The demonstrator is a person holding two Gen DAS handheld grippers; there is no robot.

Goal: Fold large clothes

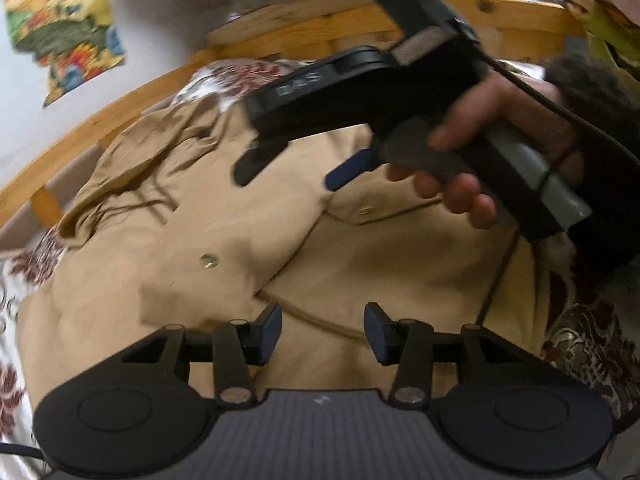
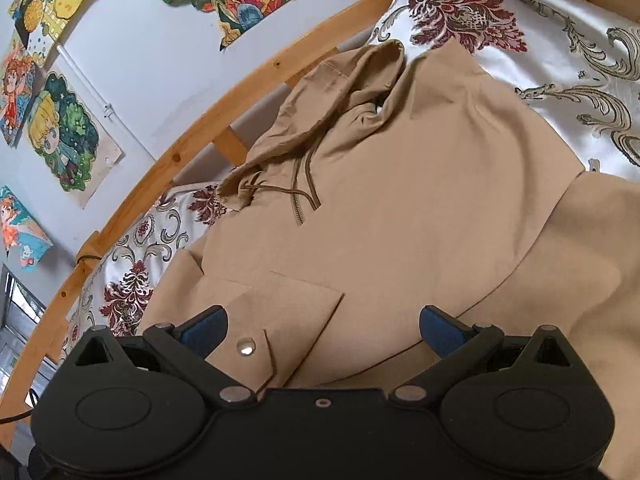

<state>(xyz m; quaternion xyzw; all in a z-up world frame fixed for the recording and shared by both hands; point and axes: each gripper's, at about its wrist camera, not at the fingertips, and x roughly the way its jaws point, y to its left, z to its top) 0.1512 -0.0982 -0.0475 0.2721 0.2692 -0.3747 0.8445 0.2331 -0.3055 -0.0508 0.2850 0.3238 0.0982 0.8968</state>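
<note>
A tan hooded coat [image 2: 400, 184] is spread on the floral bedspread [image 2: 560, 60]. Only the left view shows the right gripper [image 1: 304, 168], hand-held above it, parted and empty. The left gripper [image 1: 323, 332] is seen half-open, empty.

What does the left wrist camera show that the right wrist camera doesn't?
Only the left wrist view shows the person's hand holding the right gripper above the coat, plus its cable. Its own left gripper has open jaws with nothing between them.

Only the right wrist view shows the hood clearly, with its drawstring, the row of cartoon pictures on the wall, and a window.

Both show the tan coat with its snap buttons, the flowered bedspread, the wooden bed rail and open jaws.
</note>
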